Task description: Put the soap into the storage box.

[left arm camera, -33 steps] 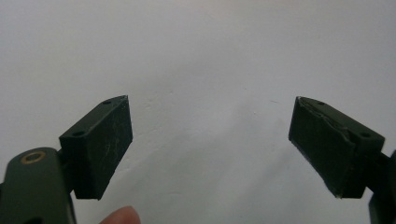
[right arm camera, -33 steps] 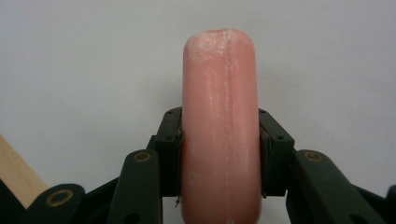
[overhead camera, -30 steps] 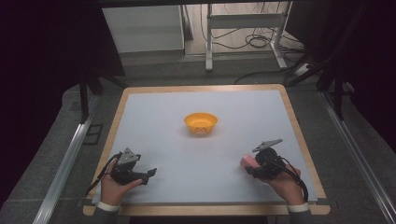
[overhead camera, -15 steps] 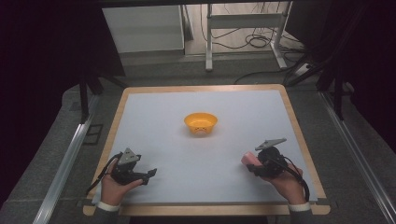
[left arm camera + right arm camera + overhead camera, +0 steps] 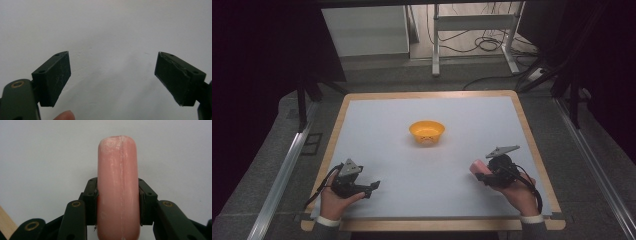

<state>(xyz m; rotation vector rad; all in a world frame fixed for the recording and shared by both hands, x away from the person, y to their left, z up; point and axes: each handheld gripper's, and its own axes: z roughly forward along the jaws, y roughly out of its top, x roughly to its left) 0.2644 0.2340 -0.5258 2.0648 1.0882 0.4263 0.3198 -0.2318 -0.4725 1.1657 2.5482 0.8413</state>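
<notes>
Pinching a pink sausage (image 5: 117, 187), the right gripper (image 5: 490, 172) likely meant it for the orange bowl (image 5: 427, 132). The left gripper (image 5: 357, 185) rested spread, empty.

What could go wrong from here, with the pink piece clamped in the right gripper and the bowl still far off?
1. The right gripper pinches the pink sausage-shaped piece only at its lower part; the long free end could pivot or slip in transit.
2. The orange bowl looks small and light; a clumsy drop may tip or shove it.
3. The left gripper is open and idle, so nothing steadies the bowl.
</notes>
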